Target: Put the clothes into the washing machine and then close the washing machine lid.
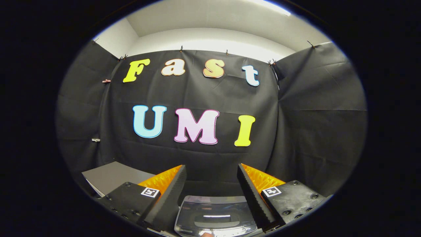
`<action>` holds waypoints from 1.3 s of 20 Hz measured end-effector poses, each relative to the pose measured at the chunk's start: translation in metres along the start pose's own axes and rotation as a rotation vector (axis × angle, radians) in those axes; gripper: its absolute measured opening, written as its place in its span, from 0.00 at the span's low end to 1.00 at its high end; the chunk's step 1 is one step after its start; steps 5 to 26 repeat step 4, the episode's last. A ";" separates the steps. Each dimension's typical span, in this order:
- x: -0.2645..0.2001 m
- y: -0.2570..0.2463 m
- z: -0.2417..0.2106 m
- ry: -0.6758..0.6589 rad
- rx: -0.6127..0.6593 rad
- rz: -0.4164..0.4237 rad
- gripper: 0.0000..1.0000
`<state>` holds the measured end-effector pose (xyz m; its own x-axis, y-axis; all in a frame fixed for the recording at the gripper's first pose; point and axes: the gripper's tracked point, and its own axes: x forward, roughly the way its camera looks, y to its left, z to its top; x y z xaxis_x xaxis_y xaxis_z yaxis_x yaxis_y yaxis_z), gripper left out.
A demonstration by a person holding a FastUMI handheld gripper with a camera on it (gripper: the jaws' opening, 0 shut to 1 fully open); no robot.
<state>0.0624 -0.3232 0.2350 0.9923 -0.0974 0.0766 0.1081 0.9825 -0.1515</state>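
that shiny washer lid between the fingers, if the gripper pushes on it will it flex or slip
The washing machine lid looks like a glossy, hard panel, so it would probably stay stiff, not flex. Its reflective surface suggests the fingertips could slide on it. The gripper is open, with the lid below and between the fingers, not touching it.

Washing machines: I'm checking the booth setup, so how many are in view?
1. The washing machine sits below and between the open gripper's fingers, its glass lid down. A grey board lies beside it.
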 end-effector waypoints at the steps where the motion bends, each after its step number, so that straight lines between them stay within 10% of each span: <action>1: 0.000 0.001 0.000 0.000 0.001 -0.002 0.98; 26: -0.001 0.000 0.001 -0.001 0.007 -0.008 0.98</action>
